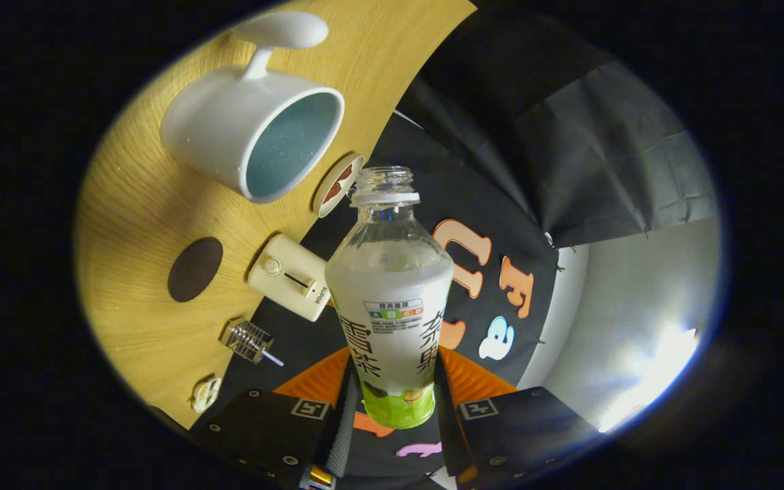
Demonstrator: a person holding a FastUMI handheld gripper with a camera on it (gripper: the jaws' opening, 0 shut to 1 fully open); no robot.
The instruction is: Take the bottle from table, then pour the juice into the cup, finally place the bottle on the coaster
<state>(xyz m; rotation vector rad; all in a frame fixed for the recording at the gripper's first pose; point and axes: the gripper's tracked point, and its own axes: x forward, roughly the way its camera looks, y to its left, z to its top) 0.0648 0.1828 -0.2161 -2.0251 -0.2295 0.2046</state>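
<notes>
**Bottle clamped and tilted, cup off to 11 o'clock of the neck**

Risks noted first. The bottle (390,299) was seen uncapped, with its open mouth not over the cup (254,129); juice could be spilled onto the counter (140,218) if tipping were continued before the mouth was brought over the rim. The liquid level could not be read through the frosted label, so a sudden gush was judged possible. The grip was taken low on the body, so the bottle could swivel or slip between the fingers under a heavy tilt. The cup rim could be knocked by the neck on approach. A cream appliance (290,286) and a small clear ribbed piece (248,340) lay close by on the counter and could be splashed.

Placement: the hand-held gripper (392,408) was clamped on the bottle, both fingers pressed on its lower sides. The bottle ran from between the fingers straight ahead toward 12 o'clock. The cup sat beyond, at about 11 o'clock from the bottle mouth, apart from it, opening turned toward the bottle. A round patterned disc (337,185), judged the coaster, lay between cup and neck. A dark round pad (194,269) lay at 9 o'clock from the bottle.
</notes>
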